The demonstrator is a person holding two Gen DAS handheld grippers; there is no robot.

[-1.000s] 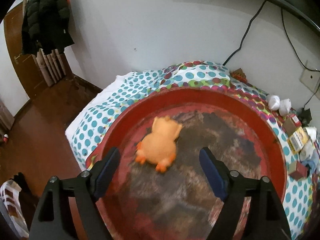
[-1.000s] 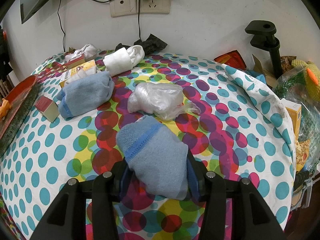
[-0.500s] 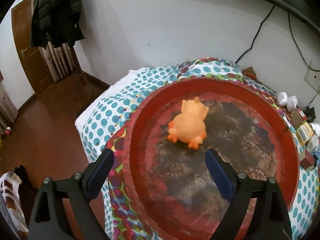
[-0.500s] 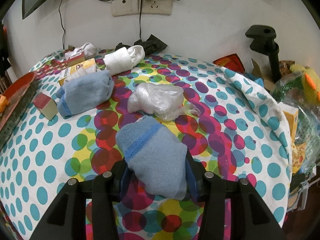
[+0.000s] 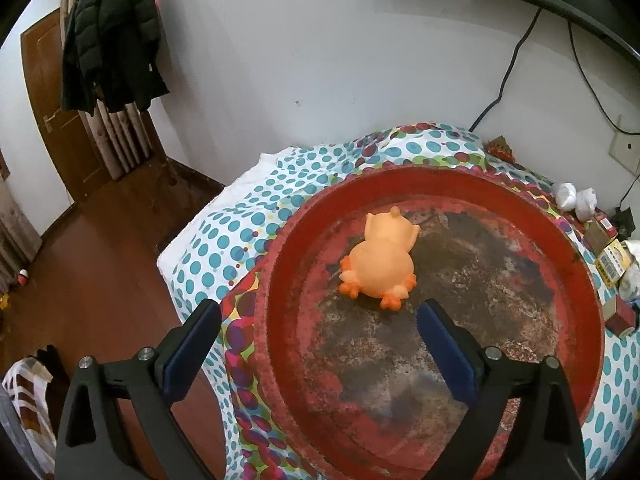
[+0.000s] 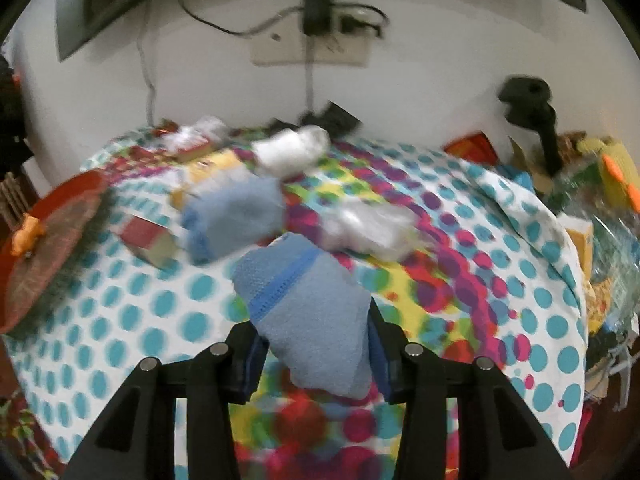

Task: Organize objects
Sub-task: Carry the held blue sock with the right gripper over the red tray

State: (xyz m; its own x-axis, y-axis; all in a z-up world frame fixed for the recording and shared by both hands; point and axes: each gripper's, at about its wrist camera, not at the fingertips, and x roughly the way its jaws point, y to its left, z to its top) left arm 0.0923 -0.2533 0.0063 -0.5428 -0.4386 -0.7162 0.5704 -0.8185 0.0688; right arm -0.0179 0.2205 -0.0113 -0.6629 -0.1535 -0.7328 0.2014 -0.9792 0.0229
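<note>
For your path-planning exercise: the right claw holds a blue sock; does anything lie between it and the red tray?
Yes. Between the blue sock in the right claw and the red tray to its left lie a small red box and a second blue sock, both nearer the wall. The tablecloth straight left looks bare.

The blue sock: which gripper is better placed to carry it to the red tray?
Right. The right gripper is shut on the blue sock; the left gripper is open, empty, over the red tray.
</note>
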